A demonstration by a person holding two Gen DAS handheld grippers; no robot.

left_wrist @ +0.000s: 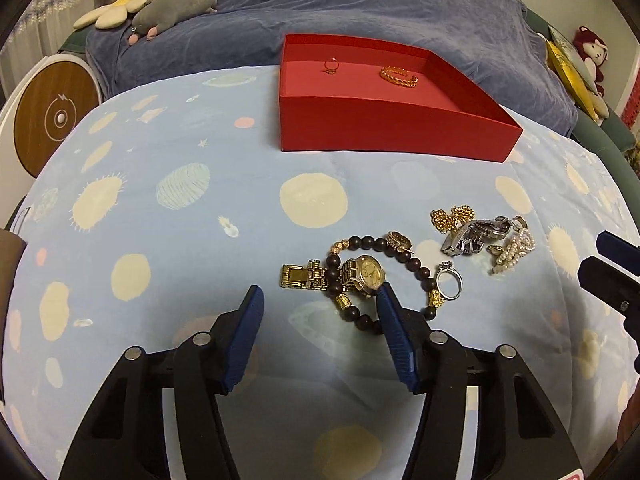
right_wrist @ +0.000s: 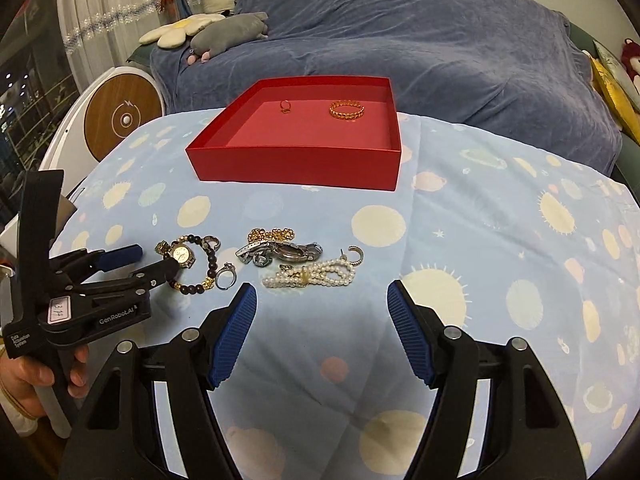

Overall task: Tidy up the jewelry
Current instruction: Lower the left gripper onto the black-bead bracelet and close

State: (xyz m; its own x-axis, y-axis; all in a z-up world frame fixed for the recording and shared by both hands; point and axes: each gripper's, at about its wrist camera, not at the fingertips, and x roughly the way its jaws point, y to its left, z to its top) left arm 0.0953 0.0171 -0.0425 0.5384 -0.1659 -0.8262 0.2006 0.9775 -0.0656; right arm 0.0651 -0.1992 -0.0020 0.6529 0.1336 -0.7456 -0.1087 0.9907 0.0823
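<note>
A heap of jewelry lies on the patterned blue cloth [left_wrist: 180, 240]. My left gripper [left_wrist: 320, 294] is open and low over it. The gold watch [left_wrist: 366, 274] and part of a dark bead bracelet [left_wrist: 416, 268] lie at its right fingertip, with the watch band between the jaws. A silver ring [left_wrist: 449, 280], a silver watch [left_wrist: 476, 236] and a pearl bow [right_wrist: 308, 276] lie further right. My right gripper [right_wrist: 320, 291] is open and holds nothing, just short of the pearl bow. The red box [right_wrist: 296, 164] behind holds a small ring [right_wrist: 285, 106] and a gold chain band [right_wrist: 347, 110].
A blue-covered bed [right_wrist: 440, 40] with plush toys [right_wrist: 232, 32] rises behind the box. A round wooden-faced device [right_wrist: 124, 120] stands at the left beyond the cloth's edge. A hand [right_wrist: 28, 376] grips the left tool. Bare cloth [right_wrist: 520, 260] spreads to the right of the heap.
</note>
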